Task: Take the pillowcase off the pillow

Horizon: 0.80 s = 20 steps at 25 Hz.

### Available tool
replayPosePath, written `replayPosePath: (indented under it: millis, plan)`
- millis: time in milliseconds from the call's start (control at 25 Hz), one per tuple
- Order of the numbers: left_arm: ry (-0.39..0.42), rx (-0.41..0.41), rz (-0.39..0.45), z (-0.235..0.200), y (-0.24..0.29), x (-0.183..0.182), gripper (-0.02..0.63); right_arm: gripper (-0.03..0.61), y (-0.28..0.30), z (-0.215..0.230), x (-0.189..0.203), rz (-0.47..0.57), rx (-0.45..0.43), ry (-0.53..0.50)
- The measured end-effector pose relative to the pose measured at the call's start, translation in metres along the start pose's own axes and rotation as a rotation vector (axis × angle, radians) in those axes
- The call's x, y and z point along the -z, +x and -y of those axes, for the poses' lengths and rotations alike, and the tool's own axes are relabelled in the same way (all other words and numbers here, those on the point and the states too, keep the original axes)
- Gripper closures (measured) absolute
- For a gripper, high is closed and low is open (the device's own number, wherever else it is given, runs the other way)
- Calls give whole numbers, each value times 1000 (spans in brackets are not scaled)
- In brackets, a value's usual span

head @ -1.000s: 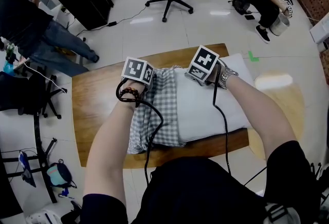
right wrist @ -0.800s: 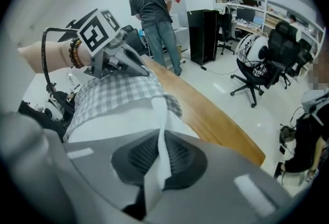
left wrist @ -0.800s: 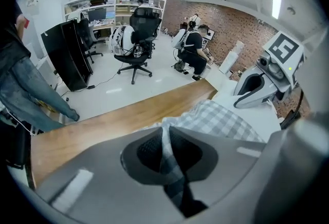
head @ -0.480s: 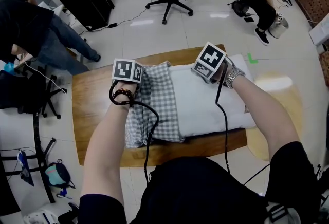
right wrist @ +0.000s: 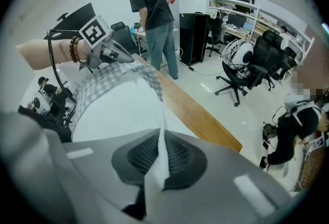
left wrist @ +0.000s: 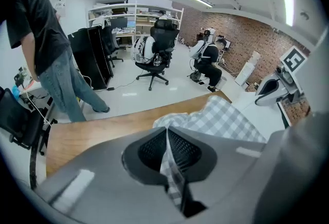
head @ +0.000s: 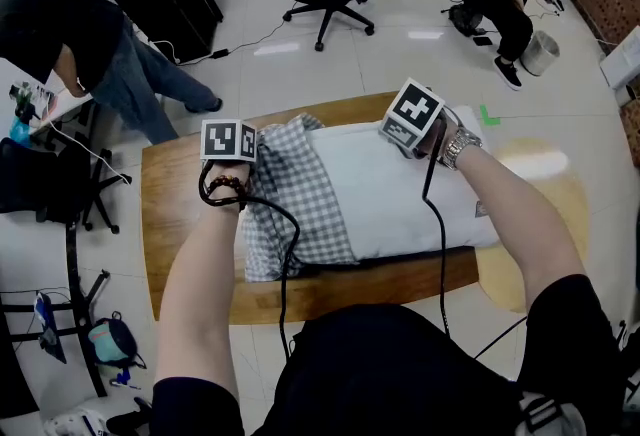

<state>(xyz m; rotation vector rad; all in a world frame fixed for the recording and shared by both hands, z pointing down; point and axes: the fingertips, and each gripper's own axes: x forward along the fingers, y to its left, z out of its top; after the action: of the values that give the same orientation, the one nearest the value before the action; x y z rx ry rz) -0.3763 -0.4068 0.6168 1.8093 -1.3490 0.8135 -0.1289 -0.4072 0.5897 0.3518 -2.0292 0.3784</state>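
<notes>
on the wooden table (head: 180, 224), the checked pillowcase (head: 295, 194) covers only the 9 o'clock end of the pillow (head: 400, 194); roughly 2 thirds lies bare. the left gripper (left wrist: 167, 153) is clamped on checked cloth, and the right gripper (right wrist: 157, 159) on the pillow's white cloth near 1 o'clock. what remains, i judge, is drawing the last part clear. a cable (head: 288, 244) crossing the case might snag; a bystander (head: 80, 34) stands at 10 o'clock.

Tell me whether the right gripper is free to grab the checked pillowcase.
Probably not: the right gripper is shut on the white pillow and must let go first. Nothing else seems to block the pillowcase.
</notes>
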Motion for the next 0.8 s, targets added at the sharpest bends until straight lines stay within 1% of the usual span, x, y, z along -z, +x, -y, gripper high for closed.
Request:
replayPosePath:
  millis: [200,560,680,800]
  plan:
    - [-32,-24,12,-12,-6,5,601,568,-5,5,5,-4,21,14]
    - [-81,-50,22,-30,-13,13,600,568,-11,12,11,5,30,43]
    - [-82,-60,29,-30,-12,13,600,568,-11,13,14,9,34,46]
    - [-73,-46,41,-22,-11,12,600,568,-7,10,13,16,24,49]
